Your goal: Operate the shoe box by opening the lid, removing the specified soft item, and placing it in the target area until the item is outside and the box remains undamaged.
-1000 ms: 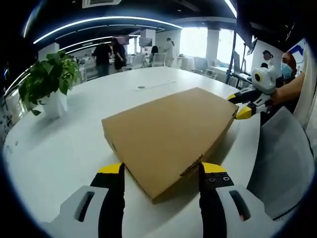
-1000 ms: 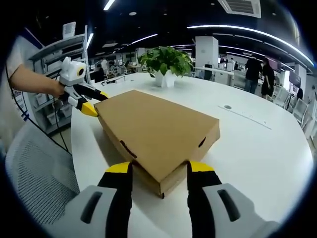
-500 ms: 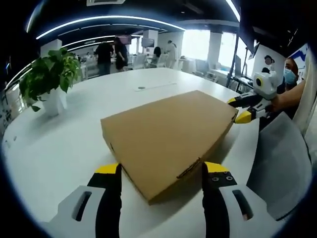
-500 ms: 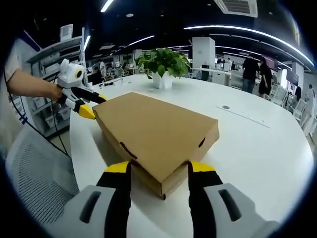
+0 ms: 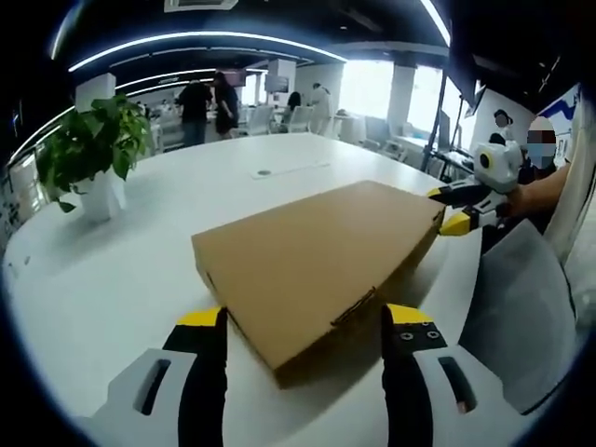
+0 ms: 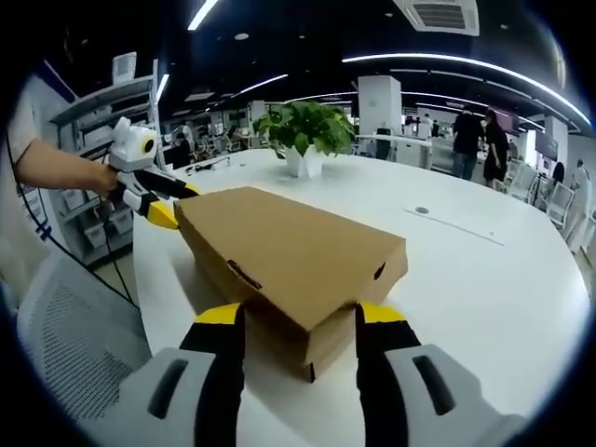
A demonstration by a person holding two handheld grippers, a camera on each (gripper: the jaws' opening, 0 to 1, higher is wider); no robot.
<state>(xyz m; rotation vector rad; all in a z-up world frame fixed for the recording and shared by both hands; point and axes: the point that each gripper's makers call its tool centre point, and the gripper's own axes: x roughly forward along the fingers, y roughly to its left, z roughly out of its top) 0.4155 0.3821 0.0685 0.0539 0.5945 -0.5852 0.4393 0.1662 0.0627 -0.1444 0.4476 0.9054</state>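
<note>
A flat brown cardboard shoe box (image 5: 317, 261) lies on a white round table (image 5: 112, 270). In the left gripper view my left gripper (image 5: 305, 318) is open, its yellow-tipped jaws standing on either side of the box's near corner. My right gripper (image 5: 458, 207) sits at the far right corner, its tips above and below the lid edge. In the right gripper view the box (image 6: 289, 247) has its lid raised a little off the base at the near corner, which lies between the open jaws of my right gripper (image 6: 300, 317). The left gripper (image 6: 166, 201) is at the far left corner.
A potted green plant (image 5: 88, 154) (image 6: 303, 130) stands on the table beyond the box. A grey mesh chair (image 5: 521, 307) (image 6: 74, 326) is at the table's edge beside the person holding the grippers. Several people (image 6: 475, 130) stand far back in the office.
The lid has risen slightly at the corners, showing the base under it in the right gripper view. Both grippers stay at their corners with jaws as wide as before.
</note>
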